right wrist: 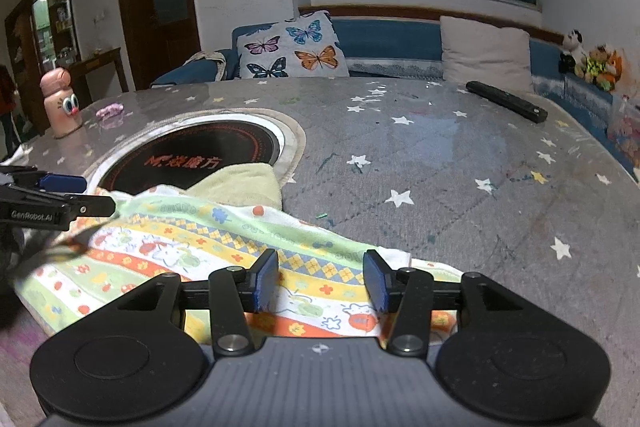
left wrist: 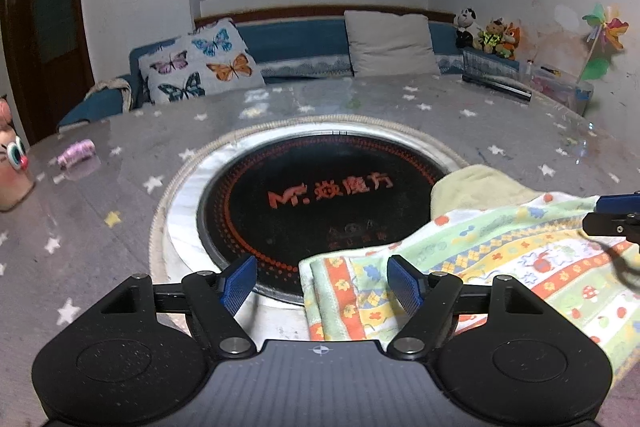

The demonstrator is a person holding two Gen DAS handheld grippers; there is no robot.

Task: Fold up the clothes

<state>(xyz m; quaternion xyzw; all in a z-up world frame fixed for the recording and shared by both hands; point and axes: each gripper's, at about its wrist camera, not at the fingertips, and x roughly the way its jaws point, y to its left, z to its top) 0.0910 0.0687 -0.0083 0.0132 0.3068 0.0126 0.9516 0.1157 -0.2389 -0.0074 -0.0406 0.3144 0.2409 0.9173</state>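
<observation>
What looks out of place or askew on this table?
The colourful striped printed cloth lies partly over the round black built-in cooktop, its far corner flipped back showing the pale yellow underside. Nothing is spilled or damaged.

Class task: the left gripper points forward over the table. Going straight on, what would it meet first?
Probably the left edge of the striped, colourful patterned cloth, lying between the open left gripper fingers; beyond is the round black cooktop. Height above it is unclear.

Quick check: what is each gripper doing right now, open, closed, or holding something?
Left gripper: open, holding nothing, poised at the edge of the colourful patterned cloth.
Right gripper: open, holding nothing, above the same cloth.
</observation>
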